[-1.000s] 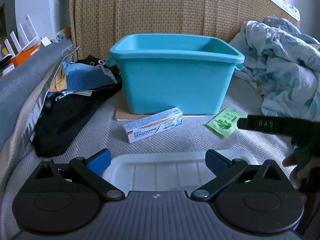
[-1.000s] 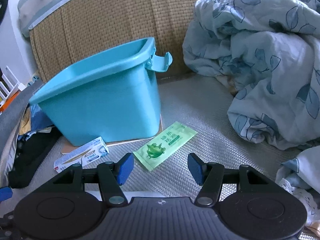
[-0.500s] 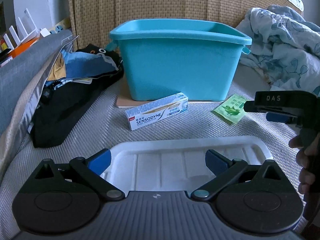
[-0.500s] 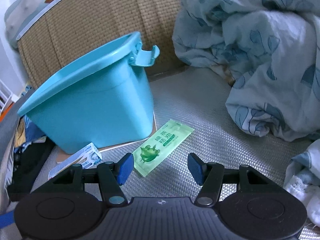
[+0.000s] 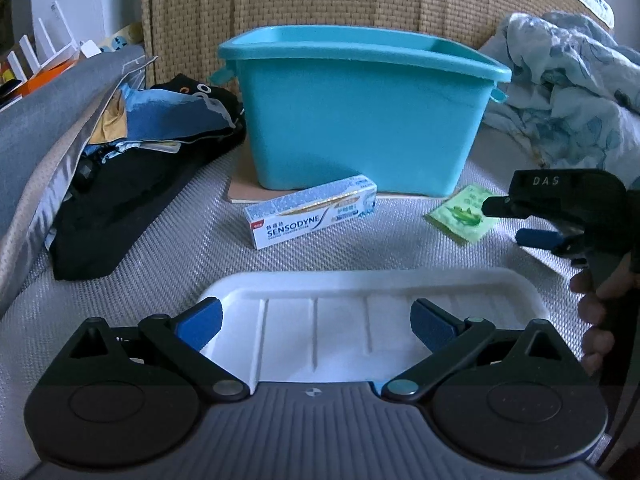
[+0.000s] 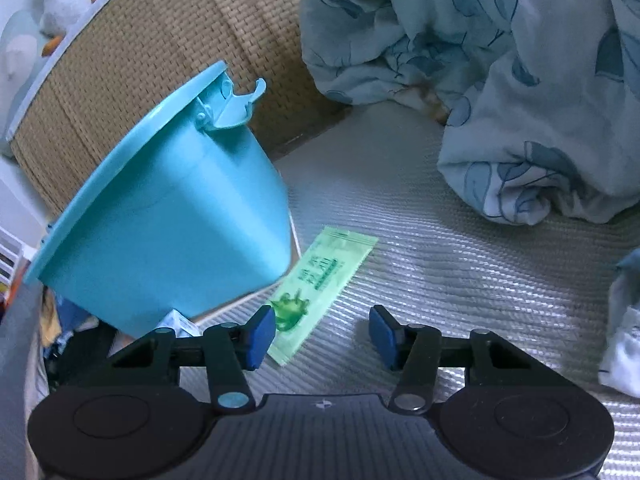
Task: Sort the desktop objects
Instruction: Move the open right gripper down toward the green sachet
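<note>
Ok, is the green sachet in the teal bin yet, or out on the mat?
Out. The green sachet lies flat on the mat beside the teal bin, just ahead of the closing right gripper, not gripped.

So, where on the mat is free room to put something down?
Bare mat lies between the green sachet and the quilt, and more between the toothpaste box and the white tray. It is crowded at the bin, where box and sachet lie at its foot, and by the dark clothes.
</note>
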{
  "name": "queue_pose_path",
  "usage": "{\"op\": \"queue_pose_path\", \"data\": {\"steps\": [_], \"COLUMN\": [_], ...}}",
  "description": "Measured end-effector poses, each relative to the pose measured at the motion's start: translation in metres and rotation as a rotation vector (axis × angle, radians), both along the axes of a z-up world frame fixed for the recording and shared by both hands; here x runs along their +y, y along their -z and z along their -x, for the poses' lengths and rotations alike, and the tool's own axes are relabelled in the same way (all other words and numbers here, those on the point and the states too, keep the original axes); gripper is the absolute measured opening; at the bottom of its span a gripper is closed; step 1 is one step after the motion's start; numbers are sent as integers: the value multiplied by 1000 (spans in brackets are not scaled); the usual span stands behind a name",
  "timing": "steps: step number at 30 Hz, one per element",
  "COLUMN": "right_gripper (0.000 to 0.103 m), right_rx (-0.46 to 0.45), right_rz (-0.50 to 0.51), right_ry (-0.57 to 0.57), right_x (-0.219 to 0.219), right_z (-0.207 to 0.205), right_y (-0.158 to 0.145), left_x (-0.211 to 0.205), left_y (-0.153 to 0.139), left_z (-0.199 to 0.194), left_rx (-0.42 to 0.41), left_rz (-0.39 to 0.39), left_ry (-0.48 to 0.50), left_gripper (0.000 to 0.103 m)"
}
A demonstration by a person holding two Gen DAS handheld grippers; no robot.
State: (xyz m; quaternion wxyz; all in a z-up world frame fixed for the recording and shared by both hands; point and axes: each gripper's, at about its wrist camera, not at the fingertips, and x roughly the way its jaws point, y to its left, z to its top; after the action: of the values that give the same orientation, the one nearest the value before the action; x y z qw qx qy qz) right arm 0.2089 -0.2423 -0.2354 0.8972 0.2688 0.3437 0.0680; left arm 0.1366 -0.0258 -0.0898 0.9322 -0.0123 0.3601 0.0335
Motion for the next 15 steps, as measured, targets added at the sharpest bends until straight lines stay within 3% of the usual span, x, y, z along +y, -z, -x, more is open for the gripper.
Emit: {"op": "queue_pose_path", "data": {"steps": [7,15], "right_gripper": [52,52], "right_rx": [3,23], "right_rz": [-23,-103], "right_ry": [-12,10], "right_x": [2,-3], "right_z": [-7,-16], "right_y": [5,13], "left_x": [-4,-6], "left_y": [-5,0], "left_z": [-12,-16], "left_rx": [-22,-16], "left_rz": [58,38], "left_ry": [-29,-44], "left_gripper": [103,103]}}
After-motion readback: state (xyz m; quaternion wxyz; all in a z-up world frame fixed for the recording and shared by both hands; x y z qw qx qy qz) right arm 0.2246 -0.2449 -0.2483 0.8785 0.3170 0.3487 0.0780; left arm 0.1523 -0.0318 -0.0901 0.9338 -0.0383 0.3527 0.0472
